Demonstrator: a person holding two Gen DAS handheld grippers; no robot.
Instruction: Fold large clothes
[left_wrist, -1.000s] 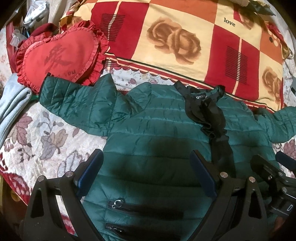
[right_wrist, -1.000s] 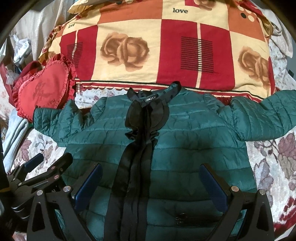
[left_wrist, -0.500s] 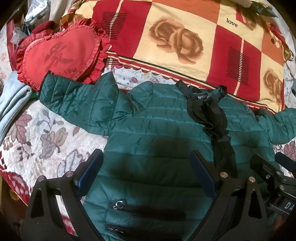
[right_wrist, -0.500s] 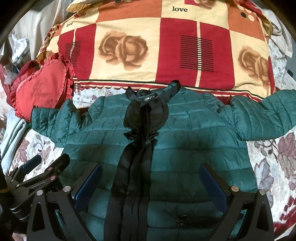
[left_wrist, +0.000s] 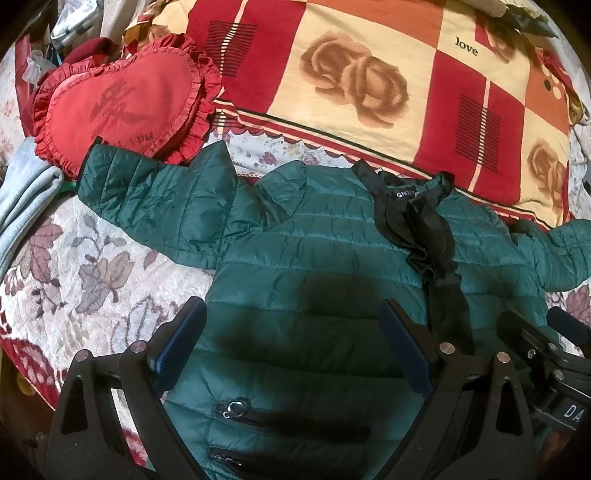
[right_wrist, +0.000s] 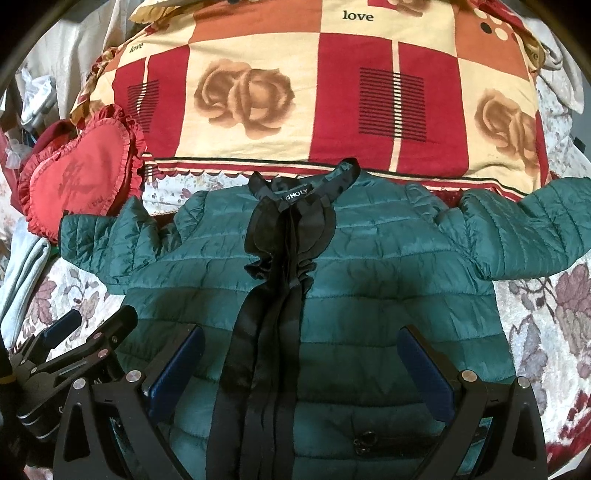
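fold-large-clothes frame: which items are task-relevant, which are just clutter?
Task-relevant:
green quilted jacket, spread flat, both sleeves out
left gripper, open above the jacket
right gripper, open above the jacket

Clutter:
red heart pillow, jacket cuff lying against it
rose-print quilt
floral bedcover
grey garment at the left edge

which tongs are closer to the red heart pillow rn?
Left. The left tongs hover open over the jacket's pillow-side half, below the red heart pillow. The right tongs hover open over the jacket's middle, farther away.
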